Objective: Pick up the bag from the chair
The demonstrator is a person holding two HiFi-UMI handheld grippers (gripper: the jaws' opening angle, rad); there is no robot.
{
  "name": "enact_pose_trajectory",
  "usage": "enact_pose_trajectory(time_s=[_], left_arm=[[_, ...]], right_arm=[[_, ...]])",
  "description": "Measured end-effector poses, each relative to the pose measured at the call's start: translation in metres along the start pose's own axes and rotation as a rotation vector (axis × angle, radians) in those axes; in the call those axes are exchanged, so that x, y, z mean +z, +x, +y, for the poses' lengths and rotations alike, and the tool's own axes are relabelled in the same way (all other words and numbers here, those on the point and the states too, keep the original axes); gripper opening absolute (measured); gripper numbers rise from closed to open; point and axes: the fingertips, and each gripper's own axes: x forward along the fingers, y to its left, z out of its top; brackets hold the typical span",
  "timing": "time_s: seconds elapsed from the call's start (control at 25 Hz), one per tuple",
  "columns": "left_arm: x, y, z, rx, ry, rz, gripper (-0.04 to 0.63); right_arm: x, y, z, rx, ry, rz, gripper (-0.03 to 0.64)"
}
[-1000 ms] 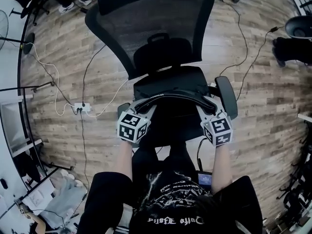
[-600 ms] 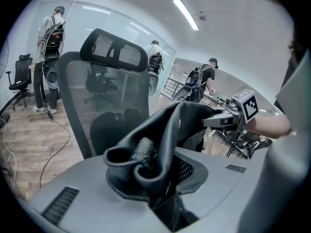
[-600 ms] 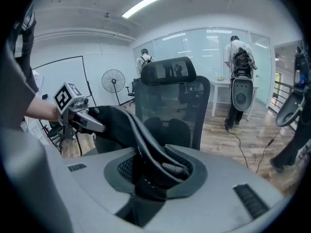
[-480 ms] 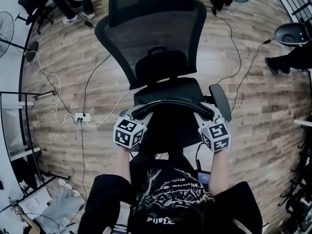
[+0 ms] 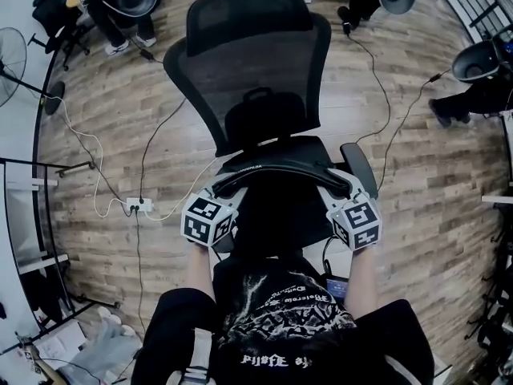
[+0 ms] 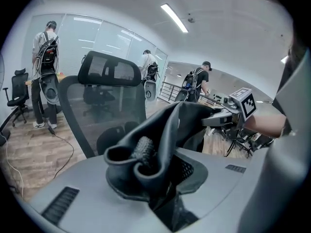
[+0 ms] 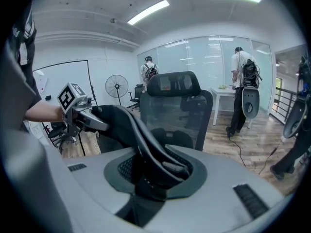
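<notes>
Left gripper (image 6: 146, 171) and right gripper (image 7: 154, 174) are both clamping the bag's (image 5: 279, 213) ends; it's bunching softly, probably handling light.

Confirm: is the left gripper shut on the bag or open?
Shut. In the left gripper view, the left gripper has the black bag bunched and pinched between its jaws.

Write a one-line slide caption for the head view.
Left claw and right claw clamp opposite ends of the black bag by the mesh chair.
</notes>
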Motion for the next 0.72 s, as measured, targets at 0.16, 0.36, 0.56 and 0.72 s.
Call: enact_pose_trajectory(time_s=[0.16, 0.36, 0.56, 0.72], left_arm=[[0.011, -0.016, -0.004, 0.009, 0.008, -0.012, 0.089], [0.017, -0.042, -0.012, 0.009, 0.030, -0.024, 0.089], [0.038, -0.055, -0.015, 0.011, 0.025, -0.040, 0.089], [0.046, -0.072, -0.017, 0.015, 0.043, -0.059, 0.089]], right_arm=[[0.013, -0.013, 0.009, -0.007, 0.001, -0.022, 0.115], [0.024, -0.031, 0.028, -0.037, -0.009, -0.056, 0.115], [0.046, -0.043, 0.029, -0.060, -0.019, -0.082, 0.115], [0.056, -0.052, 0.040, -0.081, -0.015, -0.107, 0.115]])
